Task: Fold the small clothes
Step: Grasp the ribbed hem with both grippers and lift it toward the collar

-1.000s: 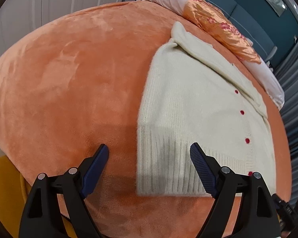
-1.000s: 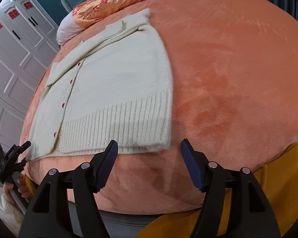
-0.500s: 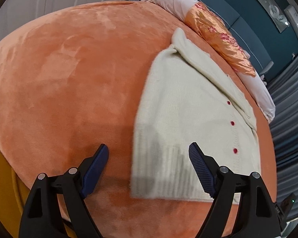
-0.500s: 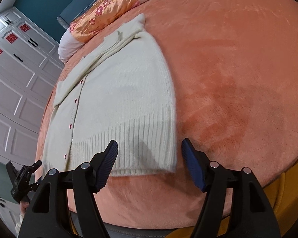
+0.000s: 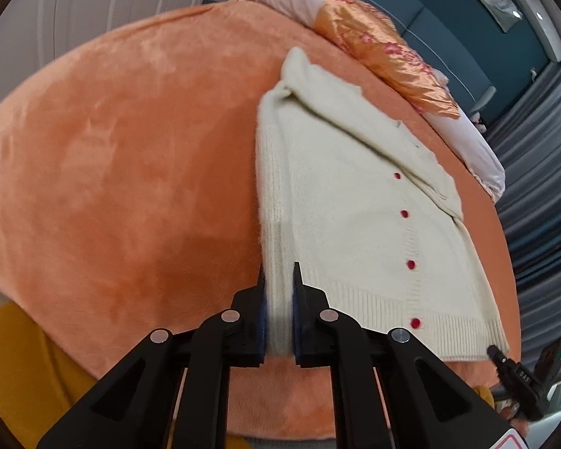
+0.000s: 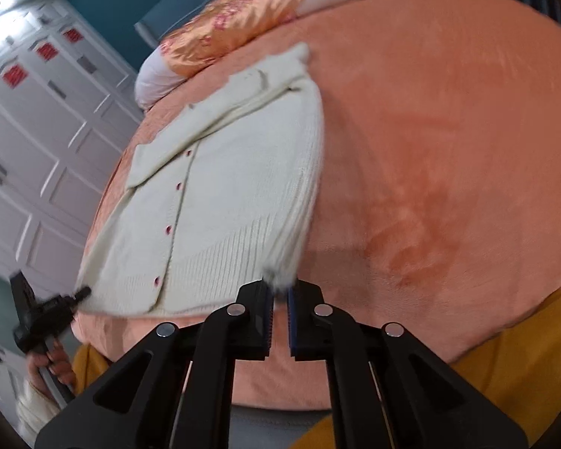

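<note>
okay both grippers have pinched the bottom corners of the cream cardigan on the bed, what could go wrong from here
1. The right gripper holds only the tip of the cardigan corner, so the knit may slip out when lifted.
2. The left gripper has bunched the hem into a ridge; that crease could carry into the fold.
3. The fuzzy blanket may drag on the knit and skew it.

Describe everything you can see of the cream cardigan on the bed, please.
The cream cardigan is a soft, fuzzy knit with small red buttons down its front and a ribbed hem. It lies flat, buttoned, on the orange plush bedcover, collar toward the pillows. The left claw is shut on one bottom corner of the hem, and the right claw is shut on the other, whose edge is gathered and raised.
</note>
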